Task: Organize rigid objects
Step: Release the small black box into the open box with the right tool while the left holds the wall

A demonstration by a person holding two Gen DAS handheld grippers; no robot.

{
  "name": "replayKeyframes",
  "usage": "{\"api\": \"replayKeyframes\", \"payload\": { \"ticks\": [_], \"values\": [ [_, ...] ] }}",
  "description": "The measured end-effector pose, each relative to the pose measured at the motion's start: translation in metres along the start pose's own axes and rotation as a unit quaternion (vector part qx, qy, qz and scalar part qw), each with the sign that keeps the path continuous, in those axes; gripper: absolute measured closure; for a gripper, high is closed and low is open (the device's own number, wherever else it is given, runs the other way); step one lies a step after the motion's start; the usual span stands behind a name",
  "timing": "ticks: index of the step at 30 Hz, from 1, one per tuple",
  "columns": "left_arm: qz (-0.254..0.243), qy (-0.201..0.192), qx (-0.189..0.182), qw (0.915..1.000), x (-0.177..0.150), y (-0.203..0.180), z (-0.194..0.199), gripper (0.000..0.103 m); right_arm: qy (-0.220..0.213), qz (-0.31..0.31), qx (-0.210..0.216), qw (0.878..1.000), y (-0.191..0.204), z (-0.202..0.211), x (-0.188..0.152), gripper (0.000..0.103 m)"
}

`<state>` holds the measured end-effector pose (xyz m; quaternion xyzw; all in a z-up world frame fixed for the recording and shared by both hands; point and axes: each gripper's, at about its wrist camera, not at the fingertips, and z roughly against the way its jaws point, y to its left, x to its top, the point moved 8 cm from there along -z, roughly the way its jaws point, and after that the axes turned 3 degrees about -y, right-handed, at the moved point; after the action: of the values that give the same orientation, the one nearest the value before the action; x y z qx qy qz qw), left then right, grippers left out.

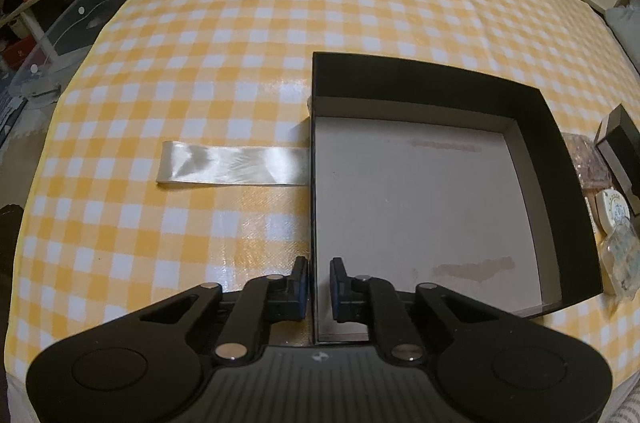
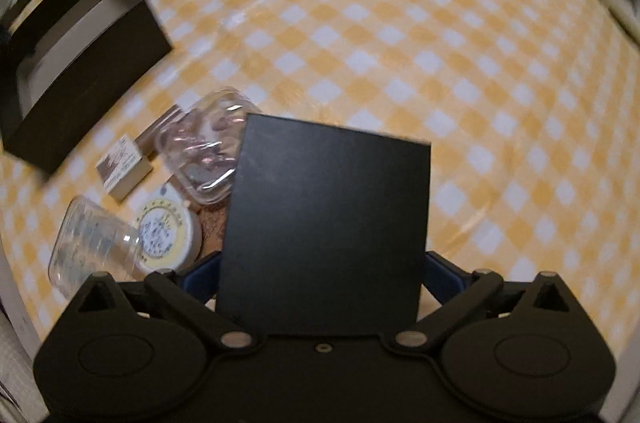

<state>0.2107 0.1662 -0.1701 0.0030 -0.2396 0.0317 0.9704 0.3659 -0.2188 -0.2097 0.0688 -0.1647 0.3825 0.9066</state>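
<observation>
Bracing the big black box (image 1: 552,159) looks like your left hand's job: the left gripper (image 1: 319,287) straddles its near left wall at 6 o'clock in the left wrist view, fingers close on either side of the thin wall, though you cannot tell whether they actually pinch it. That hold would keep the box from sliding while things go in; its pale floor is bare. A satin ribbon (image 1: 232,163) runs out from under the box toward 9 o'clock.

Your right gripper (image 2: 322,287) is clenched on a small black box (image 2: 328,231), which fills the centre of the right wrist view and appears lifted off the checked cloth (image 2: 440,43).

Waiting on the cloth at 9 o'clock from it are a clear clamshell container (image 2: 200,151), a small card box (image 2: 124,167), a round tin (image 2: 168,227) and a clear jar (image 2: 92,243) on its side, clustered near the big box's right wall, presumably next to be packed.
</observation>
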Motion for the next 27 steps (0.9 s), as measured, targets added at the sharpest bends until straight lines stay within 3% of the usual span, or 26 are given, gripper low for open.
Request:
{"api": "replayKeyframes", "payload": {
  "ticks": [4, 9, 13, 16, 18, 21, 24, 27],
  "values": [
    [0.0, 0.002, 0.004, 1.0, 0.001, 0.001, -0.002, 0.098, 0.011, -0.059, -0.007, 0.998, -0.011, -0.012, -0.003, 0.005],
    [-0.004, 0.002, 0.002, 1.0, 0.002, 0.006, -0.004, 0.098, -0.039, -0.129, -0.002, 0.991, -0.012, 0.003, -0.011, 0.006],
    [-0.006, 0.0, 0.003, 1.0, -0.001, 0.006, -0.002, 0.098, -0.088, -0.198, 0.004, 0.976, -0.008, 0.023, -0.018, 0.006],
    [-0.001, 0.001, 0.001, 1.0, -0.004, 0.004, 0.001, 0.098, -0.144, -0.258, 0.025, 0.955, -0.001, 0.043, -0.015, 0.006],
    [0.0, 0.001, 0.0, 1.0, -0.006, 0.004, 0.002, 0.098, -0.183, -0.302, 0.049, 0.934, 0.003, 0.061, -0.011, 0.006],
    [-0.001, 0.001, 0.0, 1.0, -0.007, 0.005, 0.002, 0.099, -0.228, -0.377, 0.102, 0.892, 0.018, 0.08, 0.001, 0.006],
    [0.004, 0.002, 0.0, 1.0, -0.011, 0.004, 0.004, 0.099, -0.252, -0.422, 0.17, 0.854, 0.052, 0.083, 0.025, 0.006],
    [0.003, 0.001, -0.001, 1.0, -0.011, 0.005, 0.005, 0.099, -0.257, -0.442, 0.224, 0.83, 0.098, 0.074, 0.053, 0.006]
  ]
}}
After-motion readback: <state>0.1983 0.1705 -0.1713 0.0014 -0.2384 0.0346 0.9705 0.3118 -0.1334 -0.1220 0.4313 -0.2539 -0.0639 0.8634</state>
